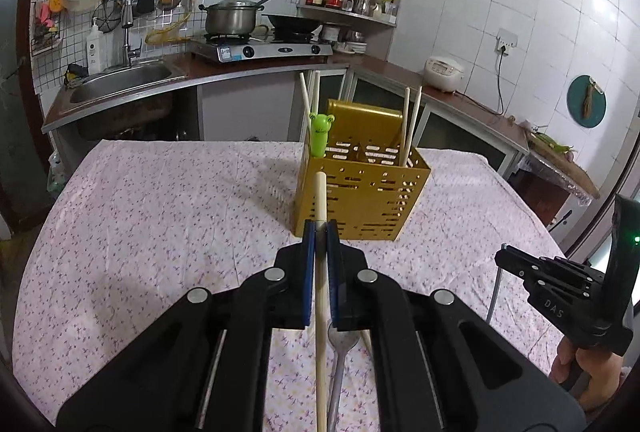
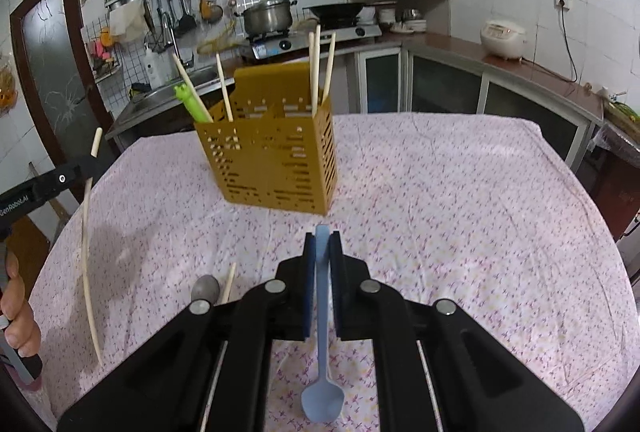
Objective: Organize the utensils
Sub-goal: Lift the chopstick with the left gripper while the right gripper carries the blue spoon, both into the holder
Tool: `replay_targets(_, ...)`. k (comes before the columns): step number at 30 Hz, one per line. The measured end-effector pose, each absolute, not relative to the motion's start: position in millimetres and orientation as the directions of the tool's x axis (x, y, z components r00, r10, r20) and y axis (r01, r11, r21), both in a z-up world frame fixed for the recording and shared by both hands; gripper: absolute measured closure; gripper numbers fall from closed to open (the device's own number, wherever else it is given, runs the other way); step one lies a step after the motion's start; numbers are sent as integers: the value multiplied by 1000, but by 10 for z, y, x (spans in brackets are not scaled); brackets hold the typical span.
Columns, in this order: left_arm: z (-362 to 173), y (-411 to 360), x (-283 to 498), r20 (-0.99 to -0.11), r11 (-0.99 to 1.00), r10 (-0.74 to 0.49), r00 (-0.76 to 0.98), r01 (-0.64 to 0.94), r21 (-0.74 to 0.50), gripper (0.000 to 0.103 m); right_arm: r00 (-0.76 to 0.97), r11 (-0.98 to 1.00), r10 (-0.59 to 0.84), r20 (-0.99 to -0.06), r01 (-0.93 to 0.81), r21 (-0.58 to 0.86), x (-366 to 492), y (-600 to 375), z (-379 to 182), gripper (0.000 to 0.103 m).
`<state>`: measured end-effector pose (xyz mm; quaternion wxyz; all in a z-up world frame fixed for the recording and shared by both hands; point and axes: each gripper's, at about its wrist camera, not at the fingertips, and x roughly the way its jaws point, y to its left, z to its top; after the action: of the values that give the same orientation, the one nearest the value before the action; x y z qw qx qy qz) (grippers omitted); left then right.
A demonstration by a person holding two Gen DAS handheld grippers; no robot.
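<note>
My left gripper (image 1: 320,230) is shut on a pale wooden chopstick (image 1: 319,199), held above the table just in front of the gold perforated utensil holder (image 1: 360,199). The holder has chopsticks and a green frog-topped utensil (image 1: 320,133) standing in it. My right gripper (image 2: 322,238) is shut on the handle of a blue spoon (image 2: 322,398), bowl hanging down, a little short of the holder (image 2: 276,167). The left gripper (image 2: 90,165) with its chopstick (image 2: 86,252) shows at the left of the right wrist view. A metal spoon (image 1: 340,352) and a loose chopstick (image 2: 229,282) lie on the cloth.
The table wears a pink floral cloth (image 1: 160,211). Behind it run a counter with a sink (image 1: 124,79), a stove with a pot (image 1: 232,17) and wok, corner shelves and a rice cooker (image 1: 444,73). The right gripper body (image 1: 560,288) shows at the right of the left wrist view.
</note>
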<state>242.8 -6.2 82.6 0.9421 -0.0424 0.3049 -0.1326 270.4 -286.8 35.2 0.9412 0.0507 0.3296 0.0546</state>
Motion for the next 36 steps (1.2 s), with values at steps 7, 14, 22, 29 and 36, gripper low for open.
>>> replay_targets(7, 899, -76, 2465, -544, 955, -296, 785, 236, -179, 98, 796, 989, 132, -591, -62, 137, 2726, -2876, 478, 96)
replay_targets(14, 1172, -195, 2532, -480, 950, -312, 820, 274, -149, 98, 831, 988, 121, -543, -48, 146, 2771, -2941, 734, 96)
replay_targets(22, 1400, -302, 2864, -439, 944, -330, 836, 294, -151, 98, 865, 991, 103, -492, -46, 126, 2939, -2911, 1128, 96)
replay_targets(29, 1636, -349, 3090, -358, 942, -335, 871, 305, -139, 98, 879, 992, 100, -466, -53, 112, 3180, -2862, 1399, 96)
replay_targets(36, 1966, -513, 3336, -214, 938, -345, 914, 327, -113, 98, 898, 994, 92, -431, -58, 90, 3452, -2801, 1746, 96)
